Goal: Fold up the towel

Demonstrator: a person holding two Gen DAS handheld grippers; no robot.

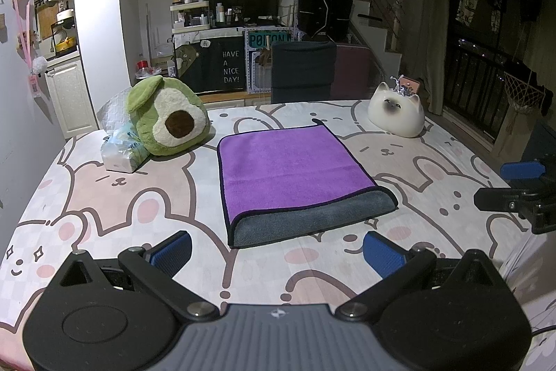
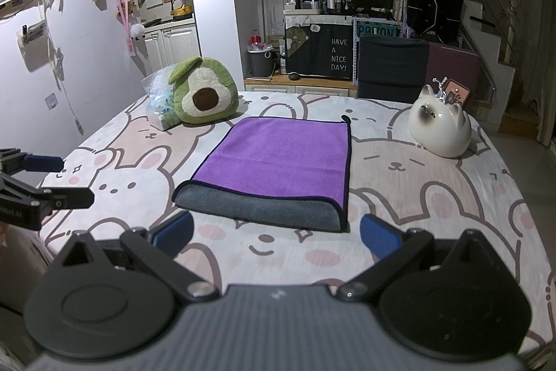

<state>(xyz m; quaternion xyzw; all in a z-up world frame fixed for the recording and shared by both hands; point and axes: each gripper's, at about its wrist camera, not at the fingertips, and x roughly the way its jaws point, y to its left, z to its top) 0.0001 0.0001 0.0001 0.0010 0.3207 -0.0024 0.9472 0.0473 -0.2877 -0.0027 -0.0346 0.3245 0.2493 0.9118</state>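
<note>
The left gripper (image 1: pixel 277 249) is spread wide with nothing between its blue pads (image 1: pixel 172 251), hovering over the near edge of the table (image 1: pixel 114 193); it holds and touches nothing. The right gripper (image 2: pixel 276 236) is just as wide open and empty, also above the near edge, and each tool shows at the side of the other's view, apart from the towel (image 1: pixel 295 179). Just beyond both lies the towel, folded once: its purple face is up, and a grey band of its underside rolls out along the near fold, with a dark piped edge around it. It lies flat in the middle of the table, nothing on it and nothing between it and the grippers. Farther left stands an avocado plush (image 1: pixel 166 117), leaning against a plastic-wrapped pack (image 1: pixel 120 152) just beside it. Far right sits a white cat figure (image 1: pixel 396 113), well apart from the towel. The table wears a cloth printed with pink and white rabbits. Behind it stand a dark chair (image 1: pixel 302 72), a cluttered shelf, a sign reading "HAVE A NICE DAY!" (image 1: pixel 230 66), kitchen cabinets to the left and stairs to the right.
</note>
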